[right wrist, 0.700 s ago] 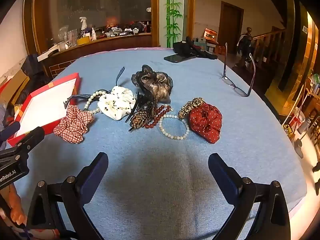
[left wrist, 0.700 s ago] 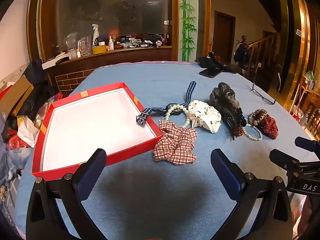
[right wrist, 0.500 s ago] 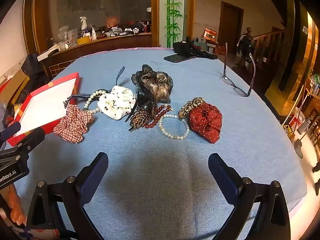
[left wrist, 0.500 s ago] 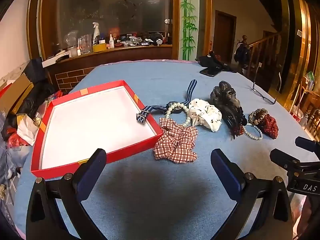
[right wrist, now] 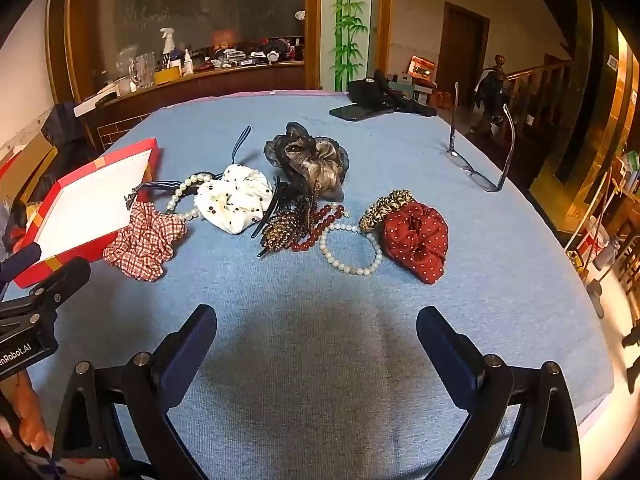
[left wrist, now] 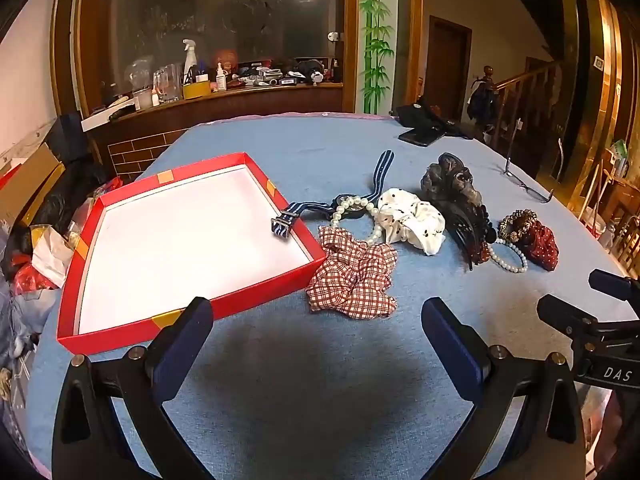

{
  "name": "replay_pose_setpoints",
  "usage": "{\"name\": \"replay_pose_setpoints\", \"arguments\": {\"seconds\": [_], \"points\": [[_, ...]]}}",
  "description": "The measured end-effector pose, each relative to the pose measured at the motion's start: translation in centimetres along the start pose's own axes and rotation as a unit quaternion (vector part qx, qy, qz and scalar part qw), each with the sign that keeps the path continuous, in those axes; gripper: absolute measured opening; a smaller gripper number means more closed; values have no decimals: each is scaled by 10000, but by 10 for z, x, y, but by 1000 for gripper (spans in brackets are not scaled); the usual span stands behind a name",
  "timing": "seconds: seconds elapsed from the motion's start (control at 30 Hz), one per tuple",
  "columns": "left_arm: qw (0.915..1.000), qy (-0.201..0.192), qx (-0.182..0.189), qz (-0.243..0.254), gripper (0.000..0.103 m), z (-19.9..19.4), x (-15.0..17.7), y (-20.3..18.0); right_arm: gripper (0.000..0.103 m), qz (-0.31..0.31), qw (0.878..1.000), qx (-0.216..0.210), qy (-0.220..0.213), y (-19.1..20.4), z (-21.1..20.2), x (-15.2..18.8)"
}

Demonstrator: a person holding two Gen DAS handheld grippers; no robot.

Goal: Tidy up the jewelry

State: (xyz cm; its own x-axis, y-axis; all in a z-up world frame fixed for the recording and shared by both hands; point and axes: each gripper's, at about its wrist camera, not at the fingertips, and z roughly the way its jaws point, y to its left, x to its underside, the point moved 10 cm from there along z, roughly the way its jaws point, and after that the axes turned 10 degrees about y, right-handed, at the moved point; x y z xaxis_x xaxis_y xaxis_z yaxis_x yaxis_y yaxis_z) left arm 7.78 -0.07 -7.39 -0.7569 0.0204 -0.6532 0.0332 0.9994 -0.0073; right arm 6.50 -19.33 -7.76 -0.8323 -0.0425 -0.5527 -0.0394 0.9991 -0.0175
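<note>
Jewelry lies in a loose row across the blue counter [left wrist: 320, 400], ahead of both grippers. Left gripper [left wrist: 318, 344], fingers spread and holding nothing, is nearer the plaid scrunchie [left wrist: 352, 276] touching the red box [left wrist: 240, 304]. Right gripper [right wrist: 316, 344], equally spread and bare, faces the white bead bracelet [right wrist: 352, 250], so each side has its own nearest piece.

Matt blue woven cloth on table [right wrist: 320, 360], red box [left wrist: 192, 308] w/ matt white paper-like inside, checked cloth scrunchie [left wrist: 354, 276], glossy pearl beads [right wrist: 350, 248], dotted red cloth scrunchie [right wrist: 416, 242], sheer dark fabric bow [right wrist: 308, 156], matt dark gripper pads [right wrist: 188, 352].
</note>
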Motion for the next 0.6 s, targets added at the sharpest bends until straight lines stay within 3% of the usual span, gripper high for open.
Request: {"name": "replay_pose_setpoints", "arguments": {"seconds": [0.6], "points": [[10000,36,16,40,103,2,2,1,102,-45,10000,9,50,3,3,1]]}}
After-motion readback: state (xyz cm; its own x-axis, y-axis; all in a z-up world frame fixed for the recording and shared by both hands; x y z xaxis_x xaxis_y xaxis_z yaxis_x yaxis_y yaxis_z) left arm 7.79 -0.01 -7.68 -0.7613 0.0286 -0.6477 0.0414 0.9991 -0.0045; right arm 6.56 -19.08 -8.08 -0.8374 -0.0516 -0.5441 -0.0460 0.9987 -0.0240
